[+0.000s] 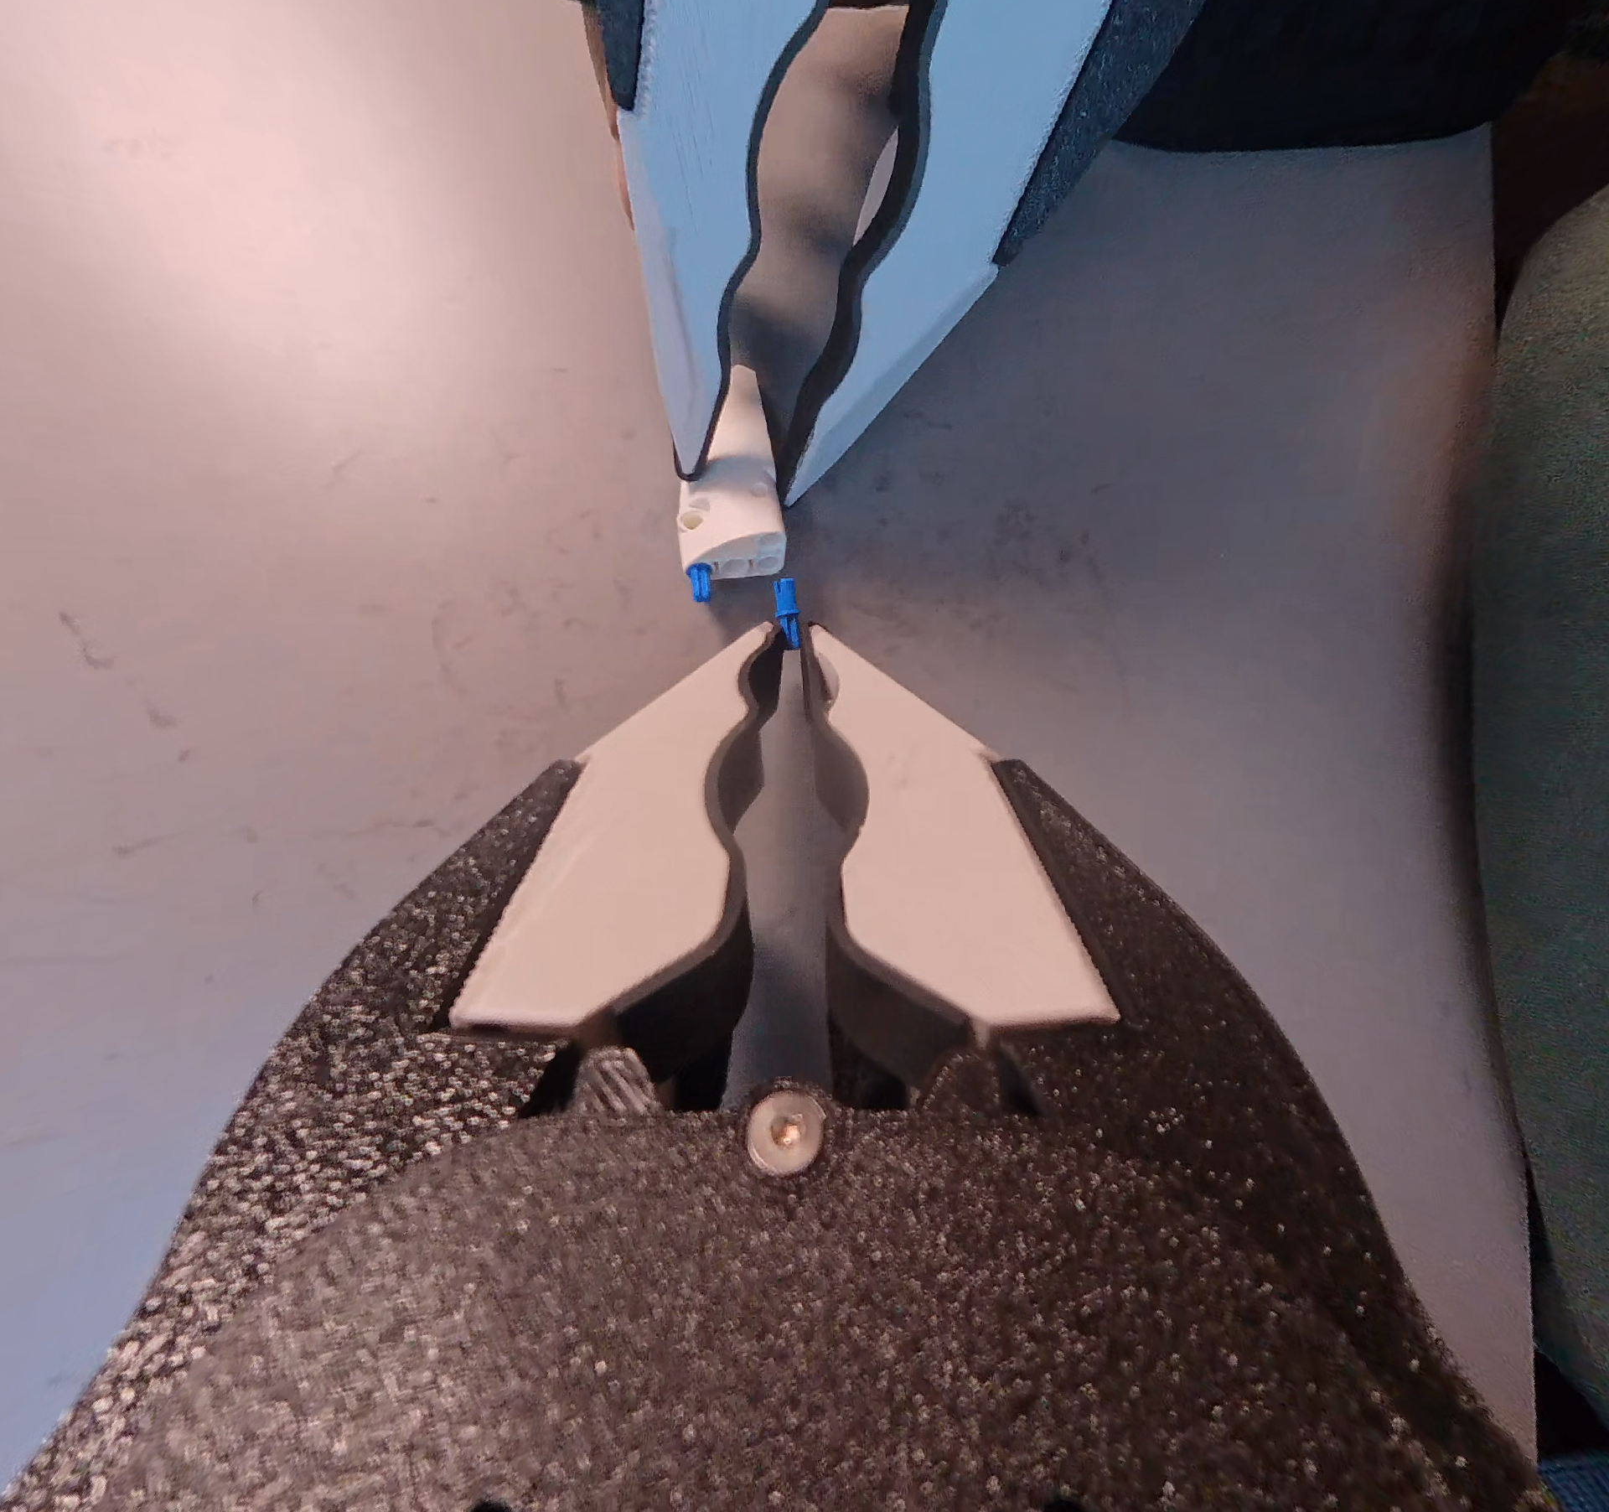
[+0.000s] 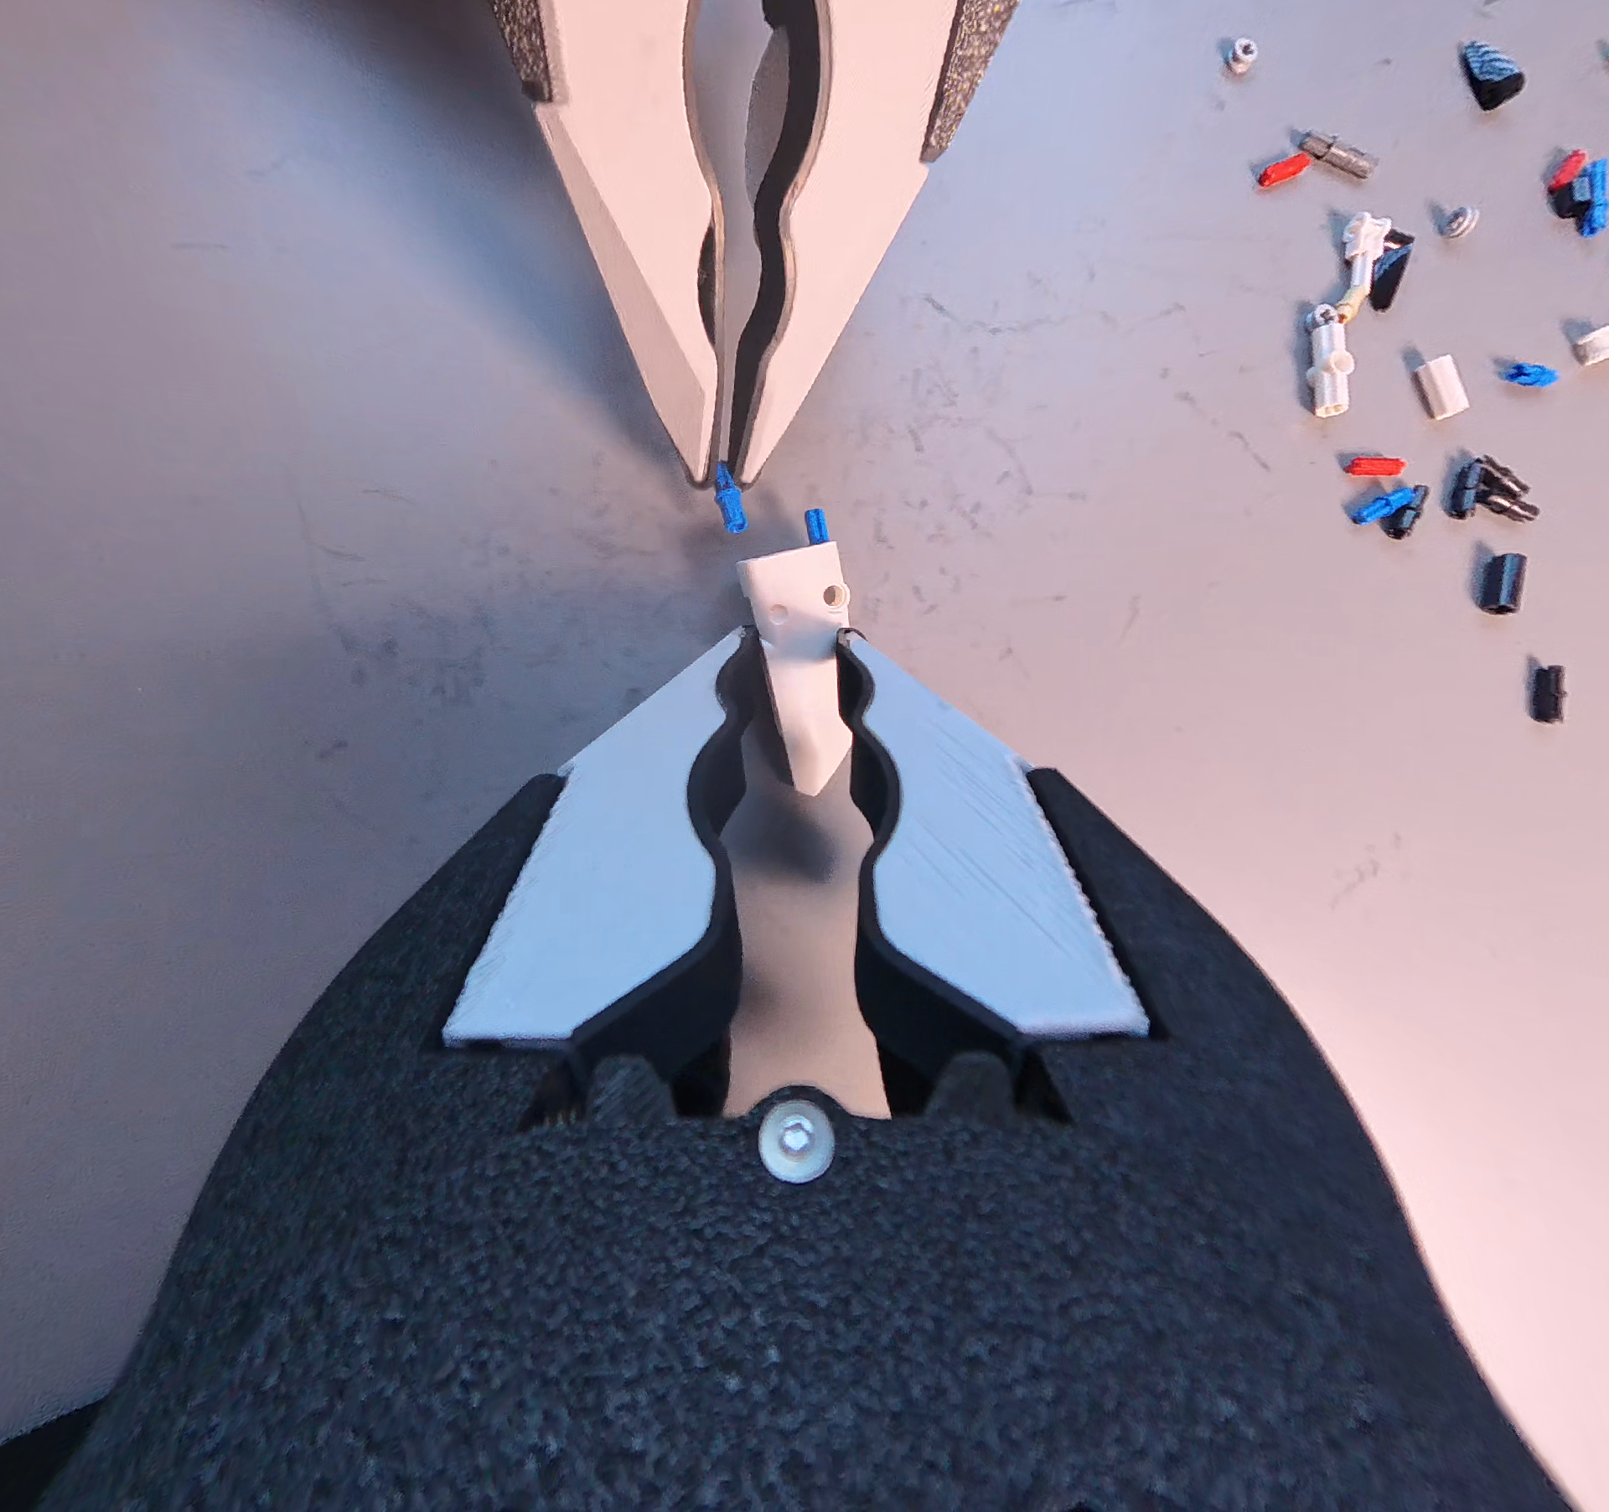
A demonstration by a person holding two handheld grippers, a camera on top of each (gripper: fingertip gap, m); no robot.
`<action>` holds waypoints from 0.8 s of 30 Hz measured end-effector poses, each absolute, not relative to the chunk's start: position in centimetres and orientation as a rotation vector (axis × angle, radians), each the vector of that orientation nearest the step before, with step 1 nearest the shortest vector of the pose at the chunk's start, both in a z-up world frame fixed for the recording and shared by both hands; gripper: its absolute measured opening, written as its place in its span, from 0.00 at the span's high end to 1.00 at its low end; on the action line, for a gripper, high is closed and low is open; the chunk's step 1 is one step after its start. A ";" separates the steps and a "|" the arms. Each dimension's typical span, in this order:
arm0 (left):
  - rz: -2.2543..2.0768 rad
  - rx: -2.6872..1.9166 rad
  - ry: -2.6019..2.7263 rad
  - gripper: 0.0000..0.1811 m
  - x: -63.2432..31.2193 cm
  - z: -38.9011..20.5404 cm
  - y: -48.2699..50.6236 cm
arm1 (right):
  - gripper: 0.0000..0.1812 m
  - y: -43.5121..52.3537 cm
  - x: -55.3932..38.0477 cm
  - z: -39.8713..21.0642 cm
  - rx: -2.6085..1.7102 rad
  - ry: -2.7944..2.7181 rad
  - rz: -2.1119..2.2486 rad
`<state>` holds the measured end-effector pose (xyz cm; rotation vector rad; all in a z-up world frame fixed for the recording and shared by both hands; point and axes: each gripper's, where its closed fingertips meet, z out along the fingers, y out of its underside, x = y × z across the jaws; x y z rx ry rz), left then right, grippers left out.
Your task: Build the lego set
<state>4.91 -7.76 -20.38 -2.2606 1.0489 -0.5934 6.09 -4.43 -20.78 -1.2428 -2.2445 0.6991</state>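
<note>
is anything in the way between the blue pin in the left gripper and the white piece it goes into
Nothing visible. The blue pin in the left gripper faces the white piece in the right gripper across an open gap. A second pin sits fitted beside the free hole.

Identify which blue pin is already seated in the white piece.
The blue pin sticking out of the white piece; the other pin is pinched in the left tool.

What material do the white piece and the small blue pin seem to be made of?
White piece: apparently hard moulded plastic, smooth, slightly glossy, with clean round holes. Blue pin in the left gripper: likely the same plastic, evenly coloured, with fine moulded ridges.
</note>
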 end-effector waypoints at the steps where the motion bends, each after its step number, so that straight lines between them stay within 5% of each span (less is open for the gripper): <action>1: -0.594 -2.260 1.051 0.98 5.0 -20.4 -7.7 | 0.91 -4.4 6.1 -20.8 -1.247 -2.240 0.692; 24: -0.570 -2.255 0.999 0.98 4.8 -20.9 -7.1 | 0.86 -4.5 6.0 -20.5 -1.304 -2.182 0.761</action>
